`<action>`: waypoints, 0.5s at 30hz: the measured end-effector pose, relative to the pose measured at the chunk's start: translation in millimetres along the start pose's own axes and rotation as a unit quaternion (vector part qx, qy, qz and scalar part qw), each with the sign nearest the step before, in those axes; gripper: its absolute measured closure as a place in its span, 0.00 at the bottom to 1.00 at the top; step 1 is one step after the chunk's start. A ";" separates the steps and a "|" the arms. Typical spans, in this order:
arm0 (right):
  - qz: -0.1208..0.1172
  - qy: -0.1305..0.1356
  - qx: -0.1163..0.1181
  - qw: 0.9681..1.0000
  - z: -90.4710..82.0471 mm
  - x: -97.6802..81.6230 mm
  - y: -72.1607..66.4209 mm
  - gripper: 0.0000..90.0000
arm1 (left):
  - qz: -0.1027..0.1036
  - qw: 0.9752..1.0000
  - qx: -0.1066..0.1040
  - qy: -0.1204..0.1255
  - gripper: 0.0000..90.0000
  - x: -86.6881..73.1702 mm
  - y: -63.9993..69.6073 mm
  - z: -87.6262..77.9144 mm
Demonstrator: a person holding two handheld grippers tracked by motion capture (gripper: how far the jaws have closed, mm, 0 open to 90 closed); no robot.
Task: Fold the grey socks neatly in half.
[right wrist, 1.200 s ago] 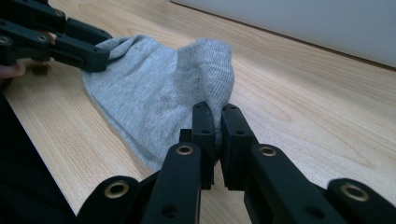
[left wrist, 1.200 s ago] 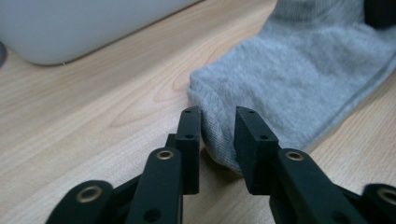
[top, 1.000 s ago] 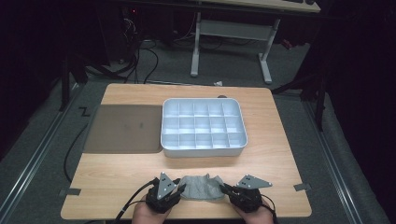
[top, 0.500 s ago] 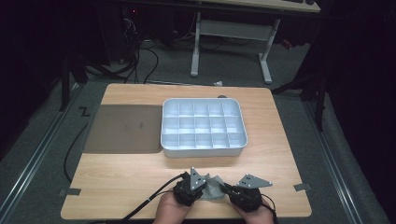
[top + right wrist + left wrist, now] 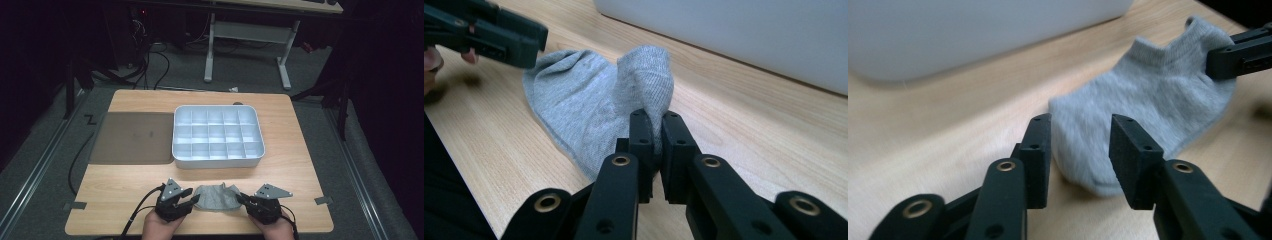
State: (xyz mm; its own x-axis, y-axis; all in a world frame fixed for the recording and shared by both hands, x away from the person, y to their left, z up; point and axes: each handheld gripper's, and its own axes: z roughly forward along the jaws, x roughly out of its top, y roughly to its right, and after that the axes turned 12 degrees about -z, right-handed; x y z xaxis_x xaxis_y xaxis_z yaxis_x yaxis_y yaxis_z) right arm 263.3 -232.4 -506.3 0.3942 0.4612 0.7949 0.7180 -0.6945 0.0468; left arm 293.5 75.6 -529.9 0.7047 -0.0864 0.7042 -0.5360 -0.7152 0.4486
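Right gripper view: my right tongs [image 5: 655,131] are clamped on a fold of one grey sock [image 5: 589,105], lying on the bench [image 5: 734,120] between my two tongs. My left tongs [image 5: 1080,150] have just been opening; they stand apart around the sock's other end, pads not pressing. One compartment tray [image 5: 218,135] beyond; its far cells are hard to count.

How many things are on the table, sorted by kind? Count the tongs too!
Grey sock: 1
White tray with compartments: 1
Dark flat mat: 1
Tongs: 2, the left tongs and the right tongs
Total: 5
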 end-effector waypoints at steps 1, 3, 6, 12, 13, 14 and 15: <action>-0.001 -0.001 -0.001 1.000 0.3 1.3 -0.8 0.95 | -0.005 1.000 0.000 -0.004 0.67 -0.6 -2.4 1.7; -0.005 -0.002 -0.003 1.000 0.5 4.0 -2.0 0.95 | -0.015 1.000 -0.004 -0.009 0.68 -0.7 -4.8 4.1; -0.014 -0.011 -0.008 1.000 1.9 8.3 -4.6 0.95 | -0.020 1.000 -0.004 -0.012 0.78 0.0 -4.4 6.1; -0.033 -0.031 -0.019 0.999 2.5 21.4 -7.0 0.95 | -0.014 1.000 -0.016 -0.005 0.91 -0.7 -2.1 4.0; -0.035 -0.034 -0.021 0.999 2.4 24.0 -7.5 0.94 | -0.014 1.000 -0.019 -0.002 0.91 -0.4 -1.8 3.2; -0.038 -0.036 -0.022 0.998 2.2 26.8 -7.9 0.94 | -0.014 1.000 -0.021 0.000 0.91 0.1 -1.5 2.5; -0.043 -0.038 -0.024 0.998 2.1 29.5 -8.6 0.94 | -0.014 1.000 -0.022 0.002 0.91 0.6 -1.2 1.8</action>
State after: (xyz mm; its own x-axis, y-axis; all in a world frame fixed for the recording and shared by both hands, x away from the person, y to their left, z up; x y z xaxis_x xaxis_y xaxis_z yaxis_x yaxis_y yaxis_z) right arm 270.0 -211.7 -484.5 0.3762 0.5593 0.7386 0.7236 -0.6753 0.1428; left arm 295.4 75.1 -531.0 0.7177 -0.0639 0.6934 -0.5359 -0.6865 0.4914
